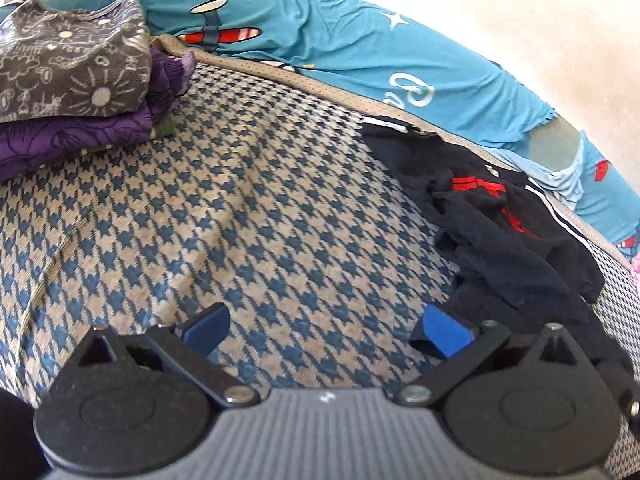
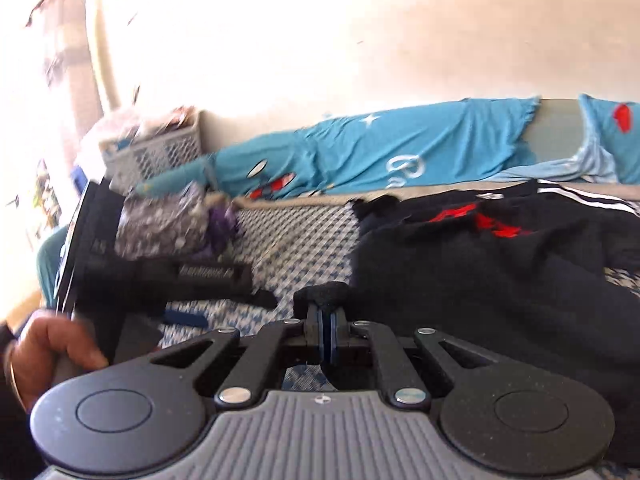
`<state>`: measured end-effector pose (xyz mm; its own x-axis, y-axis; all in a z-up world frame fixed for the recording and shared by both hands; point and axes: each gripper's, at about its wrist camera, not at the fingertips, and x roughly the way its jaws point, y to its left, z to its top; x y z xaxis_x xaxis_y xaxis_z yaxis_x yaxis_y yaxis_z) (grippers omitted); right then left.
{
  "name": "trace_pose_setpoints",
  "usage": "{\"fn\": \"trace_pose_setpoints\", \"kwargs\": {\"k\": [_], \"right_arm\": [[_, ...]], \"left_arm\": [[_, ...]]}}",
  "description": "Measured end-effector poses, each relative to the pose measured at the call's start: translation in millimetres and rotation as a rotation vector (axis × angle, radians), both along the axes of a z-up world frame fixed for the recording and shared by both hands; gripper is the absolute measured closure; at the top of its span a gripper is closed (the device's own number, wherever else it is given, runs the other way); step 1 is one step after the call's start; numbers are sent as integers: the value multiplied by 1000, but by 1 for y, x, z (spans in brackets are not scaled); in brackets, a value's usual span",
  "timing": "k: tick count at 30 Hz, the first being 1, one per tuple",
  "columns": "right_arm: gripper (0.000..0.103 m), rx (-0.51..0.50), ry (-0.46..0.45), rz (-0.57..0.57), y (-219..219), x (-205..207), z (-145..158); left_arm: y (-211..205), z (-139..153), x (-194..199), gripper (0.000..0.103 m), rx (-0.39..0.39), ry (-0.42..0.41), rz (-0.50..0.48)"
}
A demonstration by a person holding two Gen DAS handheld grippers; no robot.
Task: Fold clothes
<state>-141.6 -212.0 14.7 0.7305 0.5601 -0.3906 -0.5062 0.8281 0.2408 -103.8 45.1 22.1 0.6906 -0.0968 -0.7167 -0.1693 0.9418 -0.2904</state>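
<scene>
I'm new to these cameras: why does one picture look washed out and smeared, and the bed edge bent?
Right wrist view: the wall is blown out by bright light, and the stack and hand at left are motion-blurred. Left wrist view: evenly lit and sharp, but the fisheye bows the bed edge into a curve.

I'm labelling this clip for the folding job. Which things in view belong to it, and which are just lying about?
Part of the job:
- black garment, pinched by the right gripper
- left gripper, open
- folded stack

Lying about:
- blue sheet
- laundry basket
</scene>
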Motion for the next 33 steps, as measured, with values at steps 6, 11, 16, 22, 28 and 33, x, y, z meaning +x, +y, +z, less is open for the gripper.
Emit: {"fn": "trace_pose_setpoints", "kwargs": {"k": [6,11,16,22,28,33], "right_arm": [[98,44,7,-94,-15,9,4],[98,73,15,-140,-21,13,5],[98,103,32,-185,-28,17,5],[98,116,49,-221,-32,21,5],[97,103,45,-196,-26,19,5],[97,75,50,-180,-24,19,3]], "left_arm": [[-31,-2,-5,0,86,-25,-137],[-51,-3,-7,0,162,-73,-203],[-68,-2,-12,0,203,-112,-288],[-89,-3,-13,0,291,-158,-339],[-102,-12,2,0,373,-210,-317],[-111,-18,14,25,417,-225,-302]]}}
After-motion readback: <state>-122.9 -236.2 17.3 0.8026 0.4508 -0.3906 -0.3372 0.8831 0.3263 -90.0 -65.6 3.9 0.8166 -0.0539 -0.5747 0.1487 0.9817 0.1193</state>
